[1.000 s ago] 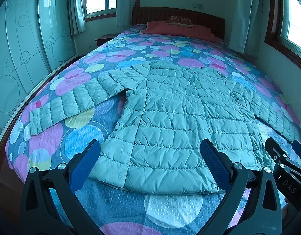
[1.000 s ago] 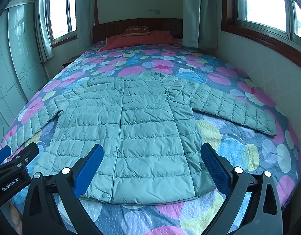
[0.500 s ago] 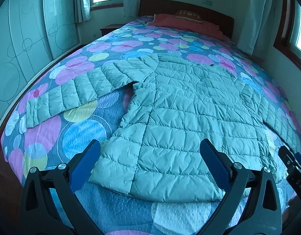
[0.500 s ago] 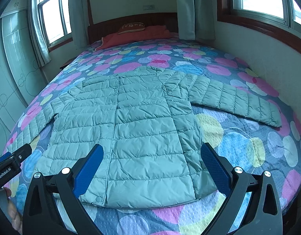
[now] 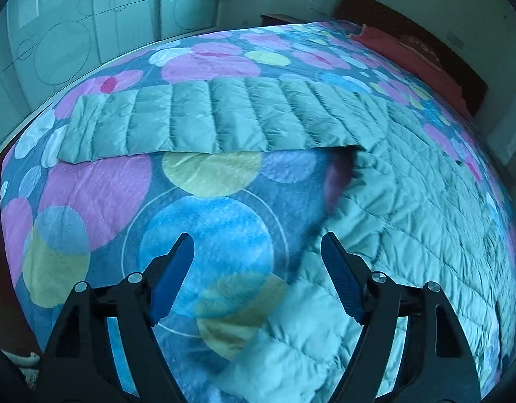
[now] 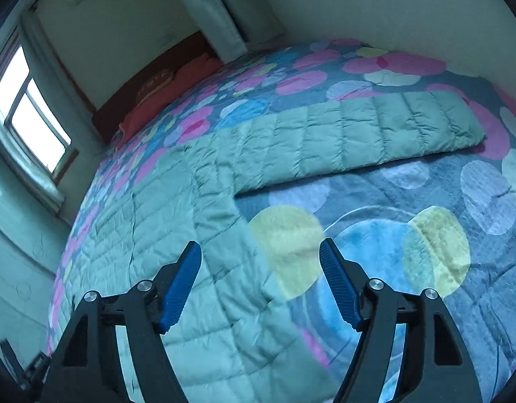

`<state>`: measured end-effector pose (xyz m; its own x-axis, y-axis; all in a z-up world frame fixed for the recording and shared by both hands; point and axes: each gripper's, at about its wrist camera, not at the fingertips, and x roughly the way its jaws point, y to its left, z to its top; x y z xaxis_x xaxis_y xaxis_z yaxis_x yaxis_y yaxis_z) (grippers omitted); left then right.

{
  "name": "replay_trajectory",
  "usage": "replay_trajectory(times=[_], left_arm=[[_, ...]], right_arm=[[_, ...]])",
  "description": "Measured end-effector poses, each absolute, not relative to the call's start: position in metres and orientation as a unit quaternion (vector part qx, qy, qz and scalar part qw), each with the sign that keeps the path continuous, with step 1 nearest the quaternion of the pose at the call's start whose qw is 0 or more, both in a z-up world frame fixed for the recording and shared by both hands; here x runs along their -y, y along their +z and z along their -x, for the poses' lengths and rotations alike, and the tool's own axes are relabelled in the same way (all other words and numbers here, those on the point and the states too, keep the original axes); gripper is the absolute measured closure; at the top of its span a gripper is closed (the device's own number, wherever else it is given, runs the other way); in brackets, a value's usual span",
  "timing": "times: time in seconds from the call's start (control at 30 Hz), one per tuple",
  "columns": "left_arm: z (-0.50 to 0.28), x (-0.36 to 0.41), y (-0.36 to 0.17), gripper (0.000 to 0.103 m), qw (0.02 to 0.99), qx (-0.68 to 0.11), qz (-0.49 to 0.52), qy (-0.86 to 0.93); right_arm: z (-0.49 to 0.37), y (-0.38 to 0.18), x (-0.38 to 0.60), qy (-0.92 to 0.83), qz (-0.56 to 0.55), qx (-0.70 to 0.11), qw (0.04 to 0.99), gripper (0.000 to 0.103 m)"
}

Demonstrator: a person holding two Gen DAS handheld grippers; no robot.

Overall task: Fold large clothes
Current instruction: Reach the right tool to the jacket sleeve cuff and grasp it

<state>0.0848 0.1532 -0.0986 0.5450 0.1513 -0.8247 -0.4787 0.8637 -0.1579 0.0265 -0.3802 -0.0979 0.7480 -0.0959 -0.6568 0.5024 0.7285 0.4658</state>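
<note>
Down below, a big bed (image 5: 90, 181) with a round-spotted blanket, holding everything up so the folding has a flat place to happen

On top, a puffy green jacket (image 5: 426, 208) spread out flat, front side hidden or not, cannot tell; laid wide like this probably so each part can be folded over in turn

In the left view, the left sleeve (image 5: 197, 117) stretched straight out to the side, away from the body part, likely so it can be picked up and laid across the middle

In the right view, the right sleeve (image 6: 375, 131) stretched out the other way, same reason by the look of it

Left gripper (image 5: 256, 275) hanging above the blanket with its blue fingers (image 5: 172, 282) spread wide, holding nothing; jacket side edge just beside the finger nearer the jacket, sleeve well apart up ahead

Right gripper (image 6: 259, 280) also spread wide with nothing inside; side edge of the jacket body between the two fingers, one finger over green cloth and the other over blanket, touching or not, cannot tell

Probably getting ready to grab a side or a sleeve; nothing folded yet, so only the very start of the job
</note>
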Motion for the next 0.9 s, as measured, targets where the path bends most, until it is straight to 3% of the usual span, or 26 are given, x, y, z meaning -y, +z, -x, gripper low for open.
replay_trajectory(times=[0.27, 0.57, 0.77, 0.87, 0.9], left_arm=[[-0.093, -0.202, -0.138, 0.025, 0.819, -0.451, 0.246, 0.254], [-0.094, -0.188, -0.144, 0.025, 0.823, -0.438, 0.174, 0.315], [-0.096, -0.186, -0.148, 0.021, 0.82, -0.44, 0.151, 0.333], [-0.098, -0.186, -0.148, 0.02, 0.819, -0.442, 0.148, 0.335], [-0.098, -0.187, -0.148, 0.02, 0.819, -0.442, 0.149, 0.335]], right_arm=[[-0.003, -0.145, 0.508, -0.262, -0.475, -0.224, 0.81, 0.031], [-0.003, -0.165, 0.566, -0.29, -0.531, -0.12, 0.787, 0.031], [0.001, -0.168, 0.576, -0.309, -0.545, -0.087, 0.775, 0.037], [-0.007, -0.165, 0.585, -0.319, -0.514, -0.105, 0.79, 0.054], [-0.007, -0.168, 0.59, -0.32, -0.519, -0.103, 0.785, 0.07]])
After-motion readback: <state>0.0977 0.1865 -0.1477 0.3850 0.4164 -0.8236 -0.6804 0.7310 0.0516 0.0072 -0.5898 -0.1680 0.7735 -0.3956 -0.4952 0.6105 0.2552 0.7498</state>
